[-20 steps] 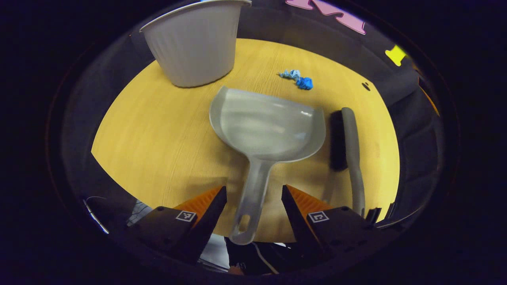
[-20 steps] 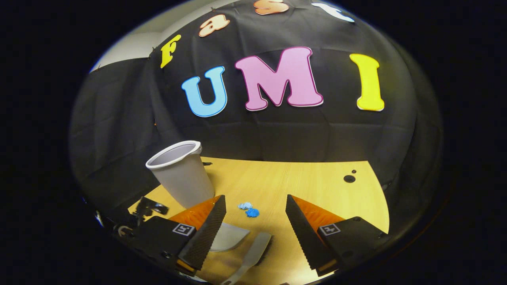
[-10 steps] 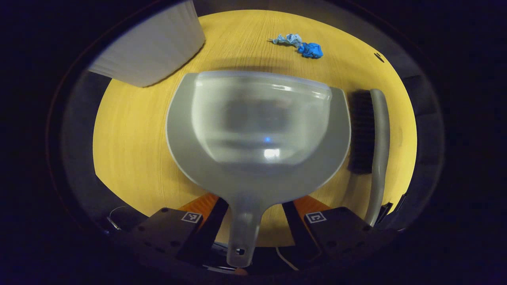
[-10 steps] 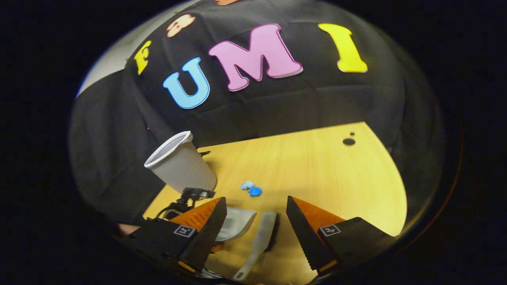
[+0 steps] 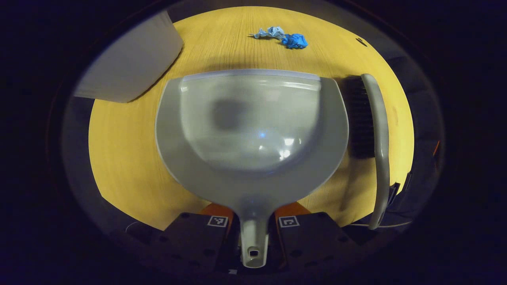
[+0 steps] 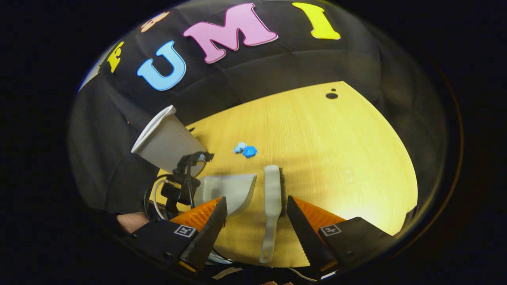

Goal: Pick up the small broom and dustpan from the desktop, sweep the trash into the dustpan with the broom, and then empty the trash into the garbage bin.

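**Dustpan gripped by its handle; broom waits ahead of the parted right jaws**

The left gripper (image 5: 253, 227) has its jaws clenched on the narrow handle of the dustpan (image 5: 253, 130), whose wide scoop spreads out straight ahead of them on the counter (image 5: 126, 158). It looks like thin moulded plastic: light and stiff, but smooth, so it could swivel in the grip if the scoop is pushed sideways. Holding near the neck, as here, seems the steadier choice.

The right gripper (image 6: 255, 221) has its jaws released and spread wide. The broom (image 6: 272, 198) lies flat just ahead of them, its handle end pointing back into the gap and its bristle head farther out. The handle is slim, rigid and probably light, so the straight part of the handle is the place to close on; the bristles are soft and give no hold.

The blue trash (image 6: 246, 150) sits beyond the broom head, and the garbage bin (image 6: 166, 142) stands off to the left of both pairs of jaws.
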A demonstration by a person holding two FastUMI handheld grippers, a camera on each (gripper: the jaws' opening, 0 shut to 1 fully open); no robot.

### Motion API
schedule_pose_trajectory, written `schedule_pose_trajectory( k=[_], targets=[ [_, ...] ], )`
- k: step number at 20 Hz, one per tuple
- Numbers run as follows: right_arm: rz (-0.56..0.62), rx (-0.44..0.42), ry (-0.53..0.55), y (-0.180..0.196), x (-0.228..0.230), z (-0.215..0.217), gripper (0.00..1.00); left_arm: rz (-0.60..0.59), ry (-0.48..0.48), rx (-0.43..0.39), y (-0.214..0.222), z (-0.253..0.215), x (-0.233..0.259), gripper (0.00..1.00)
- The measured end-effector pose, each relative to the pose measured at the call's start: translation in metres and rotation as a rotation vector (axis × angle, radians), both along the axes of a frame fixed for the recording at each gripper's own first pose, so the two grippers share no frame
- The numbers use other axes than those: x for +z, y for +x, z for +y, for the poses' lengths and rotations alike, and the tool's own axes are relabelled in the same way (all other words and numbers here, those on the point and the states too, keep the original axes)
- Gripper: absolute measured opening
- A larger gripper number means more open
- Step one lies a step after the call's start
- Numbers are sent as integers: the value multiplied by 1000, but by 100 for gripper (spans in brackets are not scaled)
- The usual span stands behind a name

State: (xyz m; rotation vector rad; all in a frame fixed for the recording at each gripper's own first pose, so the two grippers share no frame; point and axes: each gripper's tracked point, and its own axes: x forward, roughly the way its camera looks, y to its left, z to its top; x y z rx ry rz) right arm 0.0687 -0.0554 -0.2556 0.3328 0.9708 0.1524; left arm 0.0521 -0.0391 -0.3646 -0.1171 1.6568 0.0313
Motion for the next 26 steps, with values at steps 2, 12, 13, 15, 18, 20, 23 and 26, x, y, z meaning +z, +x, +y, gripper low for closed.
schedule_pose_trajectory(
  k=[2,12,13,15,18,20,23,26],
  targets=[
    [56,14,-67,-10,-21,5,97,-41,-43,-13,-1,2,0,30],
    [387,214,-422,-34,-133,-16,99,-147,-136,18,-9,5,2,30],
    [424,215,-409,-38,-140,-13,99,-148,-142,23,-8,5,2,30],
    [479,194,-395,-37,-150,-9,96,-148,-152,30,-8,6,2,29],
    [479,189,-389,-24,-150,-9,78,-151,-155,37,-8,6,3,29],
    [512,186,-381,-17,-151,-13,64,-150,-153,38,-8,6,3,29],
    [562,196,-303,-14,-148,-12,35,-149,-151,35,-8,5,3,29],
    [516,179,-261,3,-145,-15,28,-153,-160,6,-8,6,3,29]
  ],
)
